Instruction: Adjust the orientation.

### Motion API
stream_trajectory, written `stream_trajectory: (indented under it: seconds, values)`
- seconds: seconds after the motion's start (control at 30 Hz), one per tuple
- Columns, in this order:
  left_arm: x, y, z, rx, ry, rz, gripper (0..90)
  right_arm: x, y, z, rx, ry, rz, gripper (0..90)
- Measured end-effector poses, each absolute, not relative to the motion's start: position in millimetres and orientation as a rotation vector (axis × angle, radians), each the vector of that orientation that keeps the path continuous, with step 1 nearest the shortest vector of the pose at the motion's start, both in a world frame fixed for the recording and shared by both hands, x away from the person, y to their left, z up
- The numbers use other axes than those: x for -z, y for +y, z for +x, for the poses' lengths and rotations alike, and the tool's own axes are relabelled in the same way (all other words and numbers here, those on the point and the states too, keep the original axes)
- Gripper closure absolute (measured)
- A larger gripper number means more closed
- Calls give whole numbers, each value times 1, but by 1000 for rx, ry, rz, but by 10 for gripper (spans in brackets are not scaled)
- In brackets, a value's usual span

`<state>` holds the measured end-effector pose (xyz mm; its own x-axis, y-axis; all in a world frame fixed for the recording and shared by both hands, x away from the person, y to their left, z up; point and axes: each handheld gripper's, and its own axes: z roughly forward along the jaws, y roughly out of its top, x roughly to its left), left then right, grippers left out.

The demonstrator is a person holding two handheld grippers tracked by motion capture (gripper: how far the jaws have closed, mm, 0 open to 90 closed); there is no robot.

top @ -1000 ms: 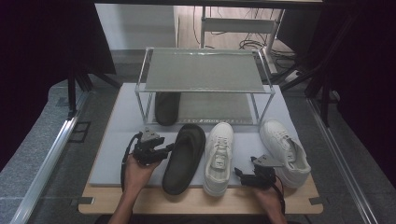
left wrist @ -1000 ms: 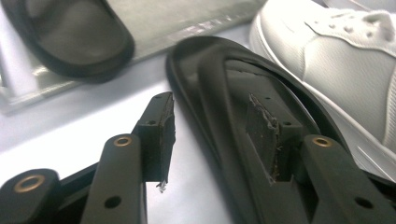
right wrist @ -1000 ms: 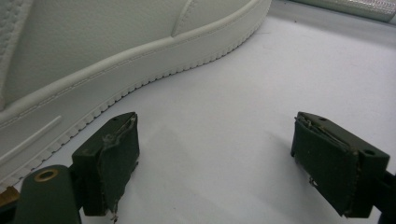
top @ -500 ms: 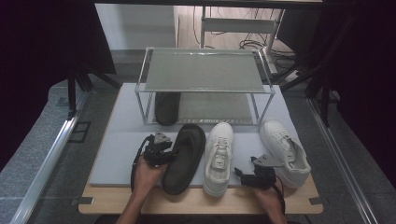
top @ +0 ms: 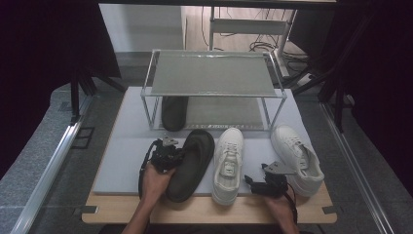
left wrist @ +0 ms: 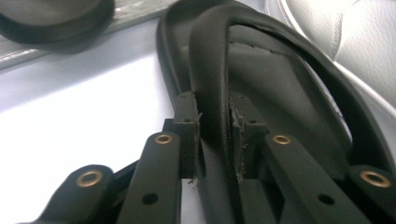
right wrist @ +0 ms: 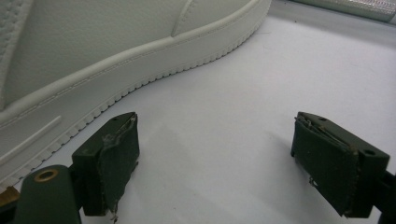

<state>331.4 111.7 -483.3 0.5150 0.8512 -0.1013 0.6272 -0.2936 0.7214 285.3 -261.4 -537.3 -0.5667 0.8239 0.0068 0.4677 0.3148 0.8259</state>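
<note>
Left gripper view: the strap of the black slipper (left wrist: 261, 79) is pinched between the pads of the left gripper (left wrist: 215, 135), whose jaws have just been closing onto it; no brand or writing can be read on any shoe. From the high view, the black slipper (top: 191, 163) is seen lying on the tabletop (top: 122, 161) before the wire rack (top: 213, 78), beside a white sneaker (top: 228, 163). The right gripper (right wrist: 215, 158) is held wide apart with nothing between its pads, beside a second white sneaker (right wrist: 93, 56).
</note>
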Motion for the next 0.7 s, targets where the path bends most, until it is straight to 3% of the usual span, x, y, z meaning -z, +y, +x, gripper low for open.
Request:
stream_trajectory:
  seconds: [0.7]
  values:
    - [452, 118, 358, -439, 1239, 1928, 761, 537, -261, 285, -1150, 2169, 1146, 150]
